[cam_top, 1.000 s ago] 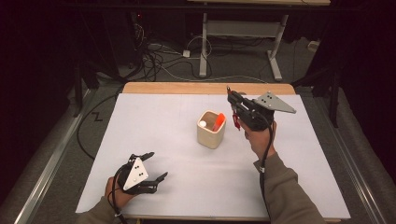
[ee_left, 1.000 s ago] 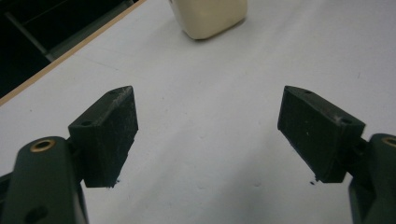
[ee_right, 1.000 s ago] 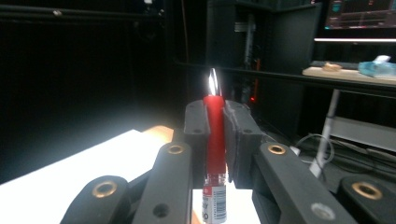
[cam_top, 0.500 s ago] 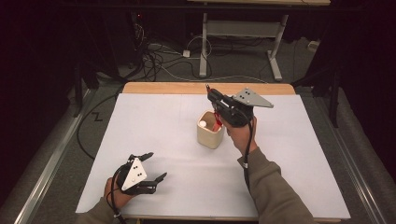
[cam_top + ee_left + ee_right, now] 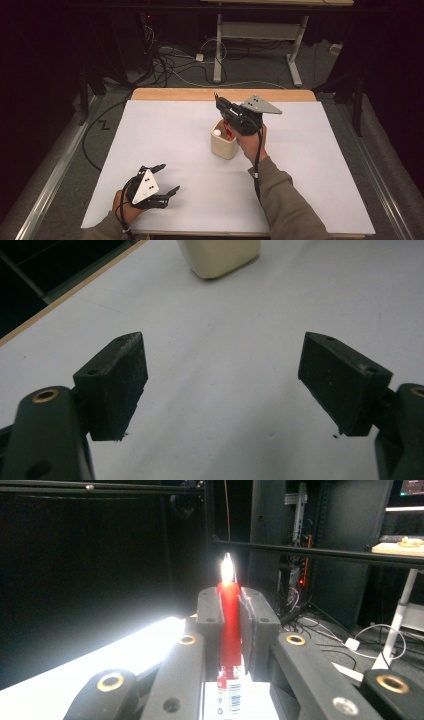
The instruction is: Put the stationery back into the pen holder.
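We held a red pen (image 5: 230, 625) tight in our right gripper (image 5: 231, 630), just above the cream cup (image 5: 223, 144) on the white table (image 5: 310, 165). Our left gripper (image 5: 222, 385) rested wide open and empty near the table's front edge. We think the pen was on its way in or out of the cup, so next it needed a slow, straight move.

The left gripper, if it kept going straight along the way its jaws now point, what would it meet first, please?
Probably the cream holder: it stands ahead of the open left gripper, slightly off its centre line, with bare white table between. Depth is hard to judge, so the gripper might pass just beside the holder.
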Motion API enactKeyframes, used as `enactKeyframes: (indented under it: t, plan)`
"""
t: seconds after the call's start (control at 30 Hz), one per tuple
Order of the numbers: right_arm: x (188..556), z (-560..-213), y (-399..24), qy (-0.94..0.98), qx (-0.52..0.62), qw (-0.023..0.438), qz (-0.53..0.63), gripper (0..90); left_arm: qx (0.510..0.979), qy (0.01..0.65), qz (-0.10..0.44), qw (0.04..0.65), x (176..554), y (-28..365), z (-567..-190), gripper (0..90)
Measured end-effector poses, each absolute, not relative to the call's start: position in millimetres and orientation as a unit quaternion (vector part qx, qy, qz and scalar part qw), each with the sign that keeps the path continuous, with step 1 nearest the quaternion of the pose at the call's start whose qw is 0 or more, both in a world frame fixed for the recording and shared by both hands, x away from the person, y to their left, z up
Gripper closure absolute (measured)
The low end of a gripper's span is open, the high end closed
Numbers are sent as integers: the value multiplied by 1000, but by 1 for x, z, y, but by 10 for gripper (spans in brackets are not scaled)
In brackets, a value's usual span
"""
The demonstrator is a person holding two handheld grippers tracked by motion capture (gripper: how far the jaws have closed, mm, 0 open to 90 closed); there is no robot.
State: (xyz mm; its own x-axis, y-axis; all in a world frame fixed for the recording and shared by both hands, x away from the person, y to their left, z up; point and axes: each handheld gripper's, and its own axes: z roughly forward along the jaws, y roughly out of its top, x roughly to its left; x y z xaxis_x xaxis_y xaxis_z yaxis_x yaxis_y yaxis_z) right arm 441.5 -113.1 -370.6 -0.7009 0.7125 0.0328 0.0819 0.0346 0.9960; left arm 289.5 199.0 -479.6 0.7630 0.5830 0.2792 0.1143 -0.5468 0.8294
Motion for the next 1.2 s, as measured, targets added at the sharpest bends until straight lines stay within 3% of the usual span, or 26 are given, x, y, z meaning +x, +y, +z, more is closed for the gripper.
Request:
enactKeyframes:
  t: [1.2]
  plan:
    - [437, -404, -121, 691, 309, 232, 611, 805, 839, 204, 271, 426, 289, 199, -480, 195]
